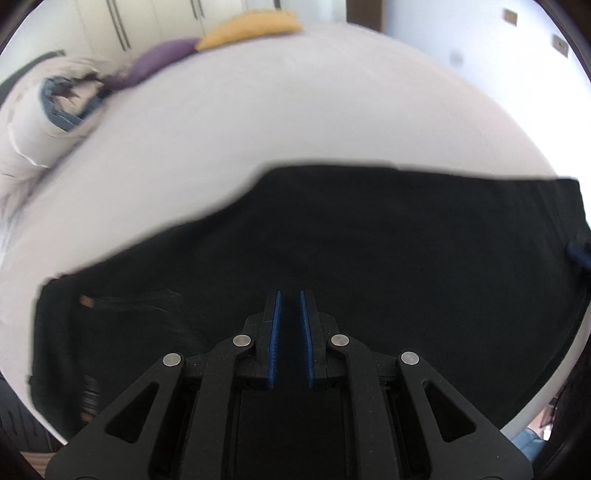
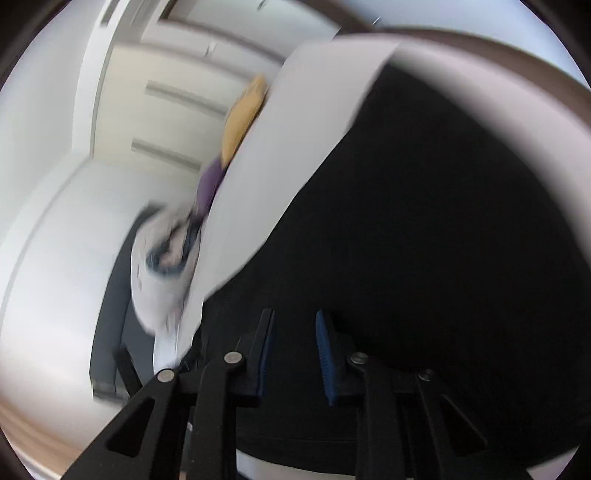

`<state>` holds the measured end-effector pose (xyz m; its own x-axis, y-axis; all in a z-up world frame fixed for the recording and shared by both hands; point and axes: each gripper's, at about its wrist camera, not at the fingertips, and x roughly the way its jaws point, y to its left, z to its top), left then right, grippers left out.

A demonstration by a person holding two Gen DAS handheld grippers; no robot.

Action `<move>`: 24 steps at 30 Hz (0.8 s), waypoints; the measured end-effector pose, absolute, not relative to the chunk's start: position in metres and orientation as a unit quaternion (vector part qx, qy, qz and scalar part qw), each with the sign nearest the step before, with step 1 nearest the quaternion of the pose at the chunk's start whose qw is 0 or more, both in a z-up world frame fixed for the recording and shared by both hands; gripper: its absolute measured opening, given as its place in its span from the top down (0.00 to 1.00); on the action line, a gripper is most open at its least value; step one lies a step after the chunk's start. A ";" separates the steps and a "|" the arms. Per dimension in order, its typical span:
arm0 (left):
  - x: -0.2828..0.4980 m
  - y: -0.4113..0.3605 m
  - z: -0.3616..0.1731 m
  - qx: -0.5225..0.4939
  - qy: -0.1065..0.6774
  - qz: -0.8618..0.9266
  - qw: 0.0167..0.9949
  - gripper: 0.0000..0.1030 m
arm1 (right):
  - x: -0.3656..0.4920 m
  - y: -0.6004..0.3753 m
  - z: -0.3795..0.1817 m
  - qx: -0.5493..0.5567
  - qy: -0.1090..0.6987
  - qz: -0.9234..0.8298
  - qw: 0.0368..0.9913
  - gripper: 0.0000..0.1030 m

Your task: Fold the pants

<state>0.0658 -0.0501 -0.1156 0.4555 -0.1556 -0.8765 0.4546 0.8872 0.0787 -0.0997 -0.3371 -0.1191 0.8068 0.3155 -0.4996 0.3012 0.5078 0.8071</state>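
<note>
At the far left of your left wrist view, a rumpled pale duvet bundle point(image 1: 26, 147) is sitting along the bed's edge, with a purple cushion point(image 1: 162, 57) and a mustard-yellow cushion point(image 1: 251, 27) lying behind it. The white bed sheet point(image 1: 295, 122) is stretching wide and bare beyond the dark black fabric pants point(image 1: 351, 251), which are lying flat with their long axis running left to right. Your left gripper point(image 1: 290, 299) is hovering over them, jaws slightly apart, gripping nothing. Your right gripper point(image 2: 293, 317) is showing jaws spread over the pants point(image 2: 424, 240); that view is blurring, tilted, the sheet point(image 2: 295, 122) lying to the left.
</note>
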 end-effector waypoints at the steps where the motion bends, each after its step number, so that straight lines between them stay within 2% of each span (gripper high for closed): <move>1: 0.063 -0.056 -0.126 0.154 0.494 -0.180 0.836 0.90 | -0.117 -0.356 -0.116 0.489 0.295 -0.023 0.820 0.99; 3: 0.057 -0.061 -0.135 0.157 0.478 -0.165 0.848 0.90 | -0.145 -0.384 -0.109 0.481 0.284 -0.080 0.826 0.99; 4: 0.056 -0.061 -0.135 0.147 0.478 -0.162 0.851 0.90 | -0.165 -0.403 -0.106 0.486 0.267 -0.107 0.825 0.84; 5: 0.058 -0.060 -0.134 0.134 0.482 -0.160 0.851 0.90 | -0.171 -0.413 -0.102 0.486 0.265 -0.143 0.820 0.64; 6: 0.059 -0.060 -0.133 0.125 0.486 -0.160 0.850 0.90 | -0.185 -0.422 -0.099 0.490 0.262 -0.180 0.811 0.36; 8: 0.060 -0.064 -0.129 0.130 0.486 -0.158 0.849 0.90 | -0.214 -0.430 -0.083 0.532 0.201 -0.163 0.806 0.34; 10: 0.054 -0.075 -0.121 0.136 0.477 -0.168 0.852 0.90 | -0.216 -0.418 -0.059 0.513 0.191 -0.116 0.829 0.31; 11: 0.049 -0.083 -0.116 0.136 0.470 -0.176 0.854 0.90 | -0.214 -0.406 -0.048 0.504 0.185 -0.081 0.840 0.27; 12: 0.045 -0.090 -0.111 0.135 0.464 -0.185 0.856 0.90 | -0.209 -0.396 -0.043 0.504 0.183 -0.051 0.842 0.16; 13: 0.040 -0.098 -0.106 0.135 0.460 -0.196 0.856 0.90 | -0.200 -0.384 -0.042 0.507 0.191 -0.021 0.840 0.13; 17: 0.024 -0.140 -0.107 0.133 0.464 -0.234 0.844 0.90 | -0.166 -0.365 -0.088 0.520 0.275 0.004 0.809 0.15; 18: 0.022 -0.145 -0.111 0.133 0.469 -0.237 0.841 0.90 | -0.164 -0.367 -0.102 0.531 0.290 0.001 0.796 0.28; 19: 0.019 -0.149 -0.114 0.137 0.468 -0.233 0.842 0.90 | -0.169 -0.375 -0.104 0.527 0.288 -0.004 0.799 0.36; 23: 0.021 -0.153 -0.114 0.131 0.466 -0.227 0.845 0.90 | -0.203 -0.408 -0.089 0.529 0.270 -0.062 0.803 0.35; 24: 0.022 -0.154 -0.113 0.129 0.469 -0.228 0.843 0.90 | -0.217 -0.417 -0.082 0.528 0.260 -0.085 0.804 0.23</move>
<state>0.0222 -0.1536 -0.1128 0.4561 -0.2635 -0.8500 0.5049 0.8632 0.0033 -0.2167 -0.4167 -0.0817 0.8503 0.1376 -0.5080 0.4116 0.4276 0.8048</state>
